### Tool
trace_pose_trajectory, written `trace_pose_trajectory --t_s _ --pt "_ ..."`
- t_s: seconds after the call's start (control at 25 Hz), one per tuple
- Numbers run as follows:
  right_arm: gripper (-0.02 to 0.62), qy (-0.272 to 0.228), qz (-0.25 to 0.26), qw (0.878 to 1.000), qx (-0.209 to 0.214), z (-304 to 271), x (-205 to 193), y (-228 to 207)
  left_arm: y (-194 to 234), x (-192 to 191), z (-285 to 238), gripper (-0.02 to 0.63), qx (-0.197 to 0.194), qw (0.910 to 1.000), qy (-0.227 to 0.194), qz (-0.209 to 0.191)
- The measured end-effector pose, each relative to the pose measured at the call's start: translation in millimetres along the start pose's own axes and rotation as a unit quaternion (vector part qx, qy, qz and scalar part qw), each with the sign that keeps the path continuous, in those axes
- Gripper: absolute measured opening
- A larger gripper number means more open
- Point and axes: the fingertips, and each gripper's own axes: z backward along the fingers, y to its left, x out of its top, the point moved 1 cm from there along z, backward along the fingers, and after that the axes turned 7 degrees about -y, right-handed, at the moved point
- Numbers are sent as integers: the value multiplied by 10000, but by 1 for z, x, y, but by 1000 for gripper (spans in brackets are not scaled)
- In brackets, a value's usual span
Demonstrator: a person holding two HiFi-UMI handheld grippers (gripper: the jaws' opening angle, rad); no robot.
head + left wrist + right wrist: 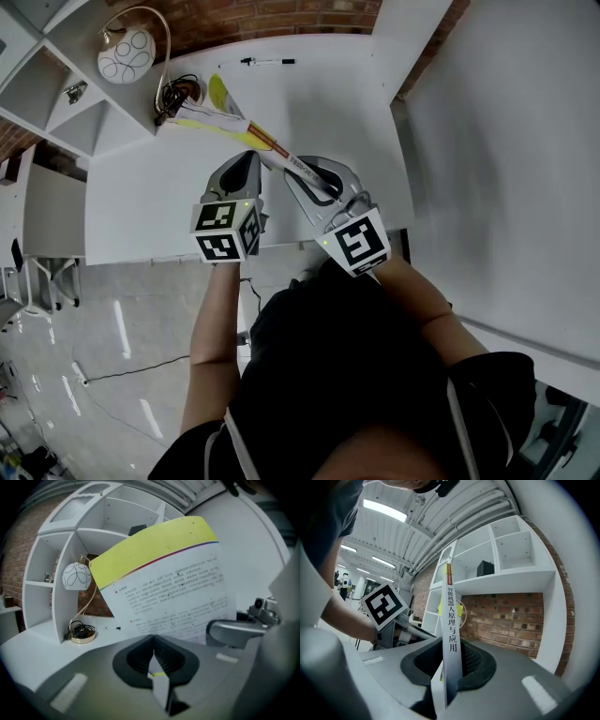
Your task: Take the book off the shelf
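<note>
One slim book [164, 583], yellow-and-white cover, spine perhaps red-tipped.

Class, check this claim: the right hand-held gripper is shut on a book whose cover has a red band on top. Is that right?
Not quite. The band is yellow, not red; the left gripper view shows it. The right hand-held gripper is indeed shut on the book.

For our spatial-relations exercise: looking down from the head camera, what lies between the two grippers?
The book. In the head view it runs across the gap between the left gripper and the right gripper, both shut on it.
</note>
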Motion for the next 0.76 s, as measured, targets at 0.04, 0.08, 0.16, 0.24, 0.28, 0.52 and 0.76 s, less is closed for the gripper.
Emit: trace_pose_trajectory --t_s 0.04,0.08,0.16,0.24,0.28,0.52,0.76 --pt "77 -8 -23 10000 6 -1 0 0 1 1 1 8 13 10000 -17 -4" --pt "76 -16 -37 10000 14 -1 1 0 1 1 1 8 27 10000 -35 -5" --pt "75 -32 -47 10000 31 -1 2 0 2 2 2 8 56 10000 -74 11" --pt "75 -43 -42 10000 48 -1 3 0 1 3 2 8 81 9999 -106 36" --pt "75 -43 -30 10000 55 -1 4 0 1 3 3 8 88 9999 -121 49" --pt "75 -9 -44 10000 48 -2 5 -1 1 5 3 8 88 9999 -127 71" --pt "75 55 -165 9998 70 1 3 -2 -1 1 4 8 85 9999 -70 101"
